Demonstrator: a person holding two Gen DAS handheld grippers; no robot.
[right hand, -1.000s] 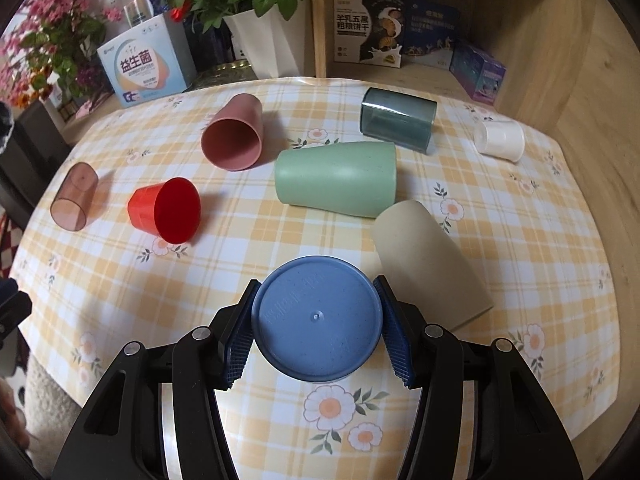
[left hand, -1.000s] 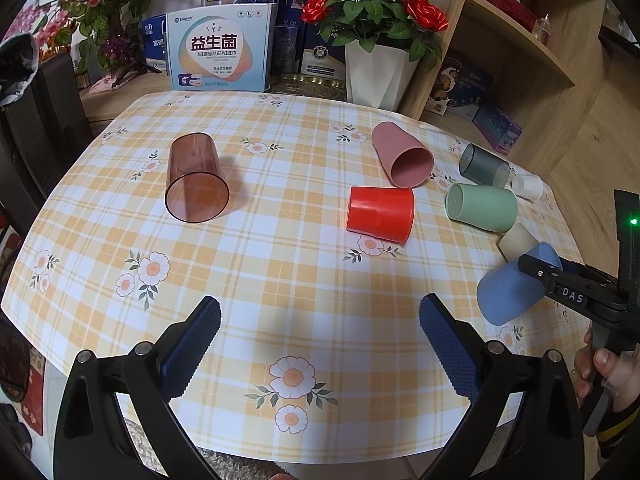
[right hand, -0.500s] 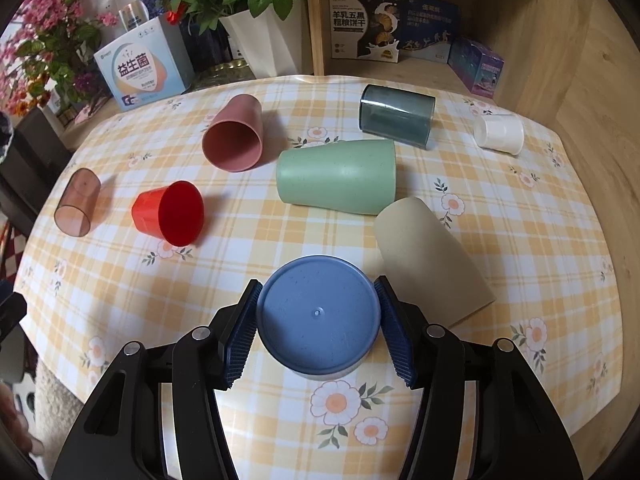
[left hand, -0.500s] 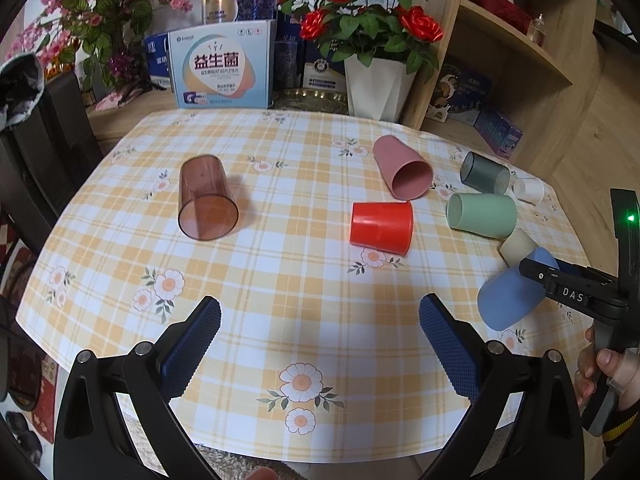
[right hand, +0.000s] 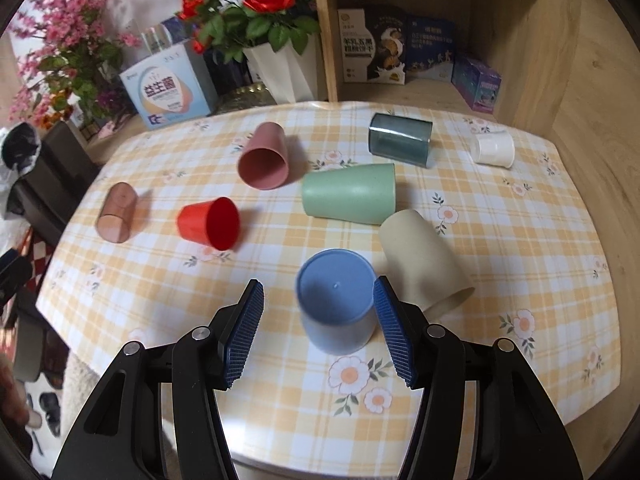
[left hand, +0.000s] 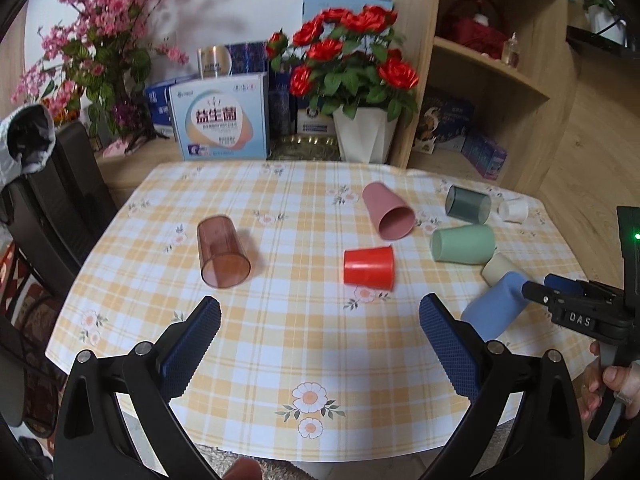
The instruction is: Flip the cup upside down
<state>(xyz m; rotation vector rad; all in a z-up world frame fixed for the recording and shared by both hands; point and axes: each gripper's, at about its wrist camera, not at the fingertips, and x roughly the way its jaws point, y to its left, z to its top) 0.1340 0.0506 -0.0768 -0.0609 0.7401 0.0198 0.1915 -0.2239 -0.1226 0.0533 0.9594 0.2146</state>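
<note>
A blue cup stands upside down on the checked tablecloth, its flat base up. My right gripper is open around it; the right pad is close against its side and the left pad stands clear. In the left wrist view the blue cup looks tilted, at the tips of the right gripper. My left gripper is open and empty above the table's near edge.
Cups lie on their sides: beige just right of the blue one, green, red, pink, brown clear, dark grey, small white. A flower pot, boxes and a wooden shelf stand behind.
My right gripper has opened and let go of the blue cup, which now sits base up on the table. My left gripper has drawn back and up from the table.
</note>
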